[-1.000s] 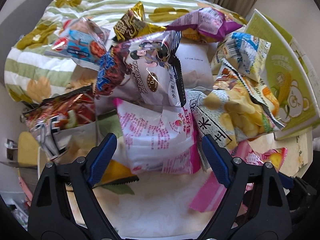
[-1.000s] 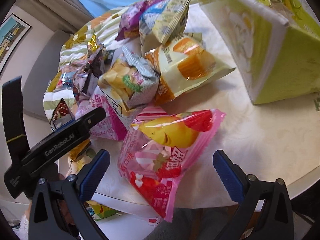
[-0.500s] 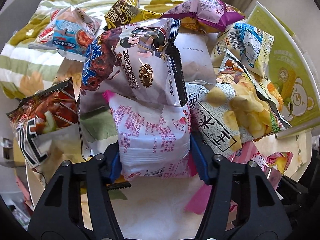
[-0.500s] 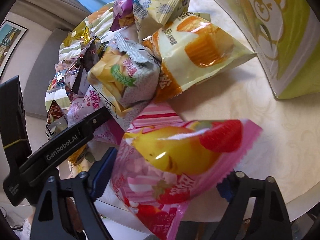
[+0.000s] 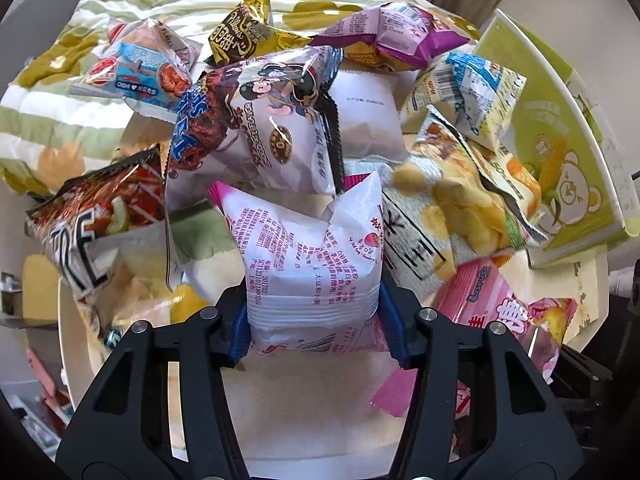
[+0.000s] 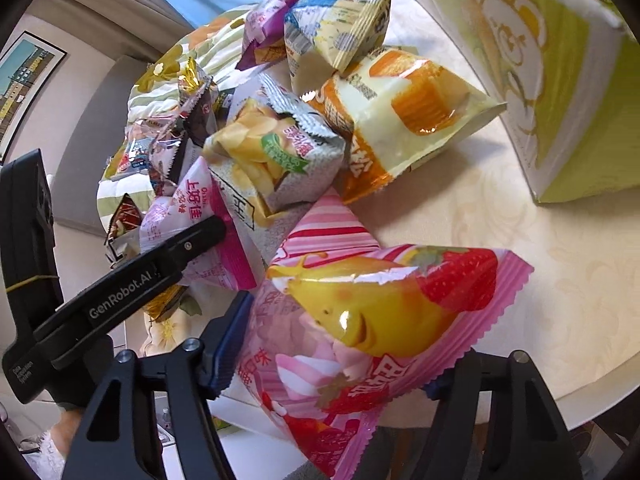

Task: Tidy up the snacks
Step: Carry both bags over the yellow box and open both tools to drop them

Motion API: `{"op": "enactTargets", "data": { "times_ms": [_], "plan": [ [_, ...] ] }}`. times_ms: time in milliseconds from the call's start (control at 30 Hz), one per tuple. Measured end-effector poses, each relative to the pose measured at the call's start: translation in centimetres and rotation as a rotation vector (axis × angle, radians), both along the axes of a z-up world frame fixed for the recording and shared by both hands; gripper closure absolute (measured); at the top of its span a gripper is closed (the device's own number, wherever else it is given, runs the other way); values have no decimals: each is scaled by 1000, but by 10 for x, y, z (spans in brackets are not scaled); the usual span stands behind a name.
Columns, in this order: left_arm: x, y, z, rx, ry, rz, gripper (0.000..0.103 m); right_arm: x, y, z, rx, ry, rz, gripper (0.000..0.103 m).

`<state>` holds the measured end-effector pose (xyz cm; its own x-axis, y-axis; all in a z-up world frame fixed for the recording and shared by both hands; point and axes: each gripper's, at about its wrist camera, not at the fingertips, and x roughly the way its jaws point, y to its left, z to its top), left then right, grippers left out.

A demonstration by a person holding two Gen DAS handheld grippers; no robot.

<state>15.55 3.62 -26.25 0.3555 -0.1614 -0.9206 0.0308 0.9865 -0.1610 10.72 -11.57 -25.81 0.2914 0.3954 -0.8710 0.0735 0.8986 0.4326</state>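
As both tools bite at the near edge of a round cream patterned tabletop [image 6: 532, 236], the left gripper [image 5: 316, 322] is clamped on a puffy white foil packet printed in pink [image 5: 316, 252], its blue pads pinching the packet's lower sides. That packet sits at the foot of the heap, with a white-and-brown chocolate snack bag [image 5: 260, 128] leaning just above it; lifting it carelessly could, by the look of it, tip that bag and a yellow potato-chip bag [image 5: 460, 204] toward the edge. Further right, the right gripper [image 6: 332, 360] squeezes a pink striped candy bag showing a mango and strawberry [image 6: 372, 320], air-filled and slick, so it may slip or burst. At the far right edge stands a lime-green cardboard box with a bear design [image 6: 560, 92]; its contents cannot be seen.
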Motion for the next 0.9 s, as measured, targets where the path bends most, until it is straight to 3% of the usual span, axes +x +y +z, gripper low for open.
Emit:
{"op": "enactTargets", "data": {
  "times_ms": [267, 500, 700, 900],
  "plan": [
    [-27, -6, 28, 13, -45, 32, 54, -17, -6, 22, 1, -52, 27, 38],
    [-54, -18, 72, 12, -124, 70, 54, -26, -17, 67, -20, -153, 82, 38],
    [-47, -41, 127, -11, -217, 64, 54, -26, -38, 123, -53, -255, 114, 38],
    [-11, -78, 167, -33, -280, -30, 54, -5, -72, 159, -115, -312, 75, 38]
  ]
}}
